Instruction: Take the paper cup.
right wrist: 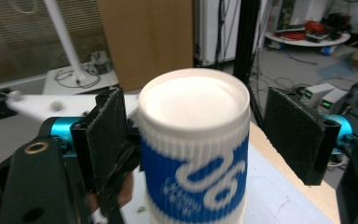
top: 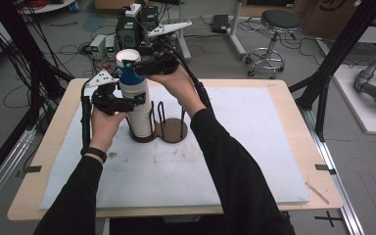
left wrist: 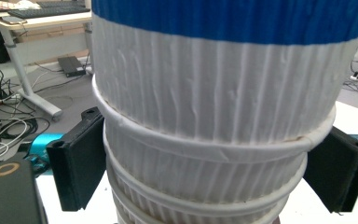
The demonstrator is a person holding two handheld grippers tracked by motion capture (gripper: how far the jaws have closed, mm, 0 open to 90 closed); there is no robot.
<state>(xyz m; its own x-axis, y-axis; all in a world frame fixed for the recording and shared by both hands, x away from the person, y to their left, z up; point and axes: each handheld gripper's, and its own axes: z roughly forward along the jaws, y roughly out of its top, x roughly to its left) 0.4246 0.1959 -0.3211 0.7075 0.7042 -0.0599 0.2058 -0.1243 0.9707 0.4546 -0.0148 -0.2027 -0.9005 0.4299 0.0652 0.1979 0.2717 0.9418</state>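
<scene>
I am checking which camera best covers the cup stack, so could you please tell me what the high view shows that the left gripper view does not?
High view alone: the stack's full height in the brown wire holder, the holder's empty second ring, the white mat, both forearms, and the right gripper around the top cup.

Left gripper view alone: close up, ribbed white cup walls with stacked rims, and the left gripper's fingers pressed on either side of the stack.

Both: the cup stack with its blue band, and the left gripper at it.
</scene>
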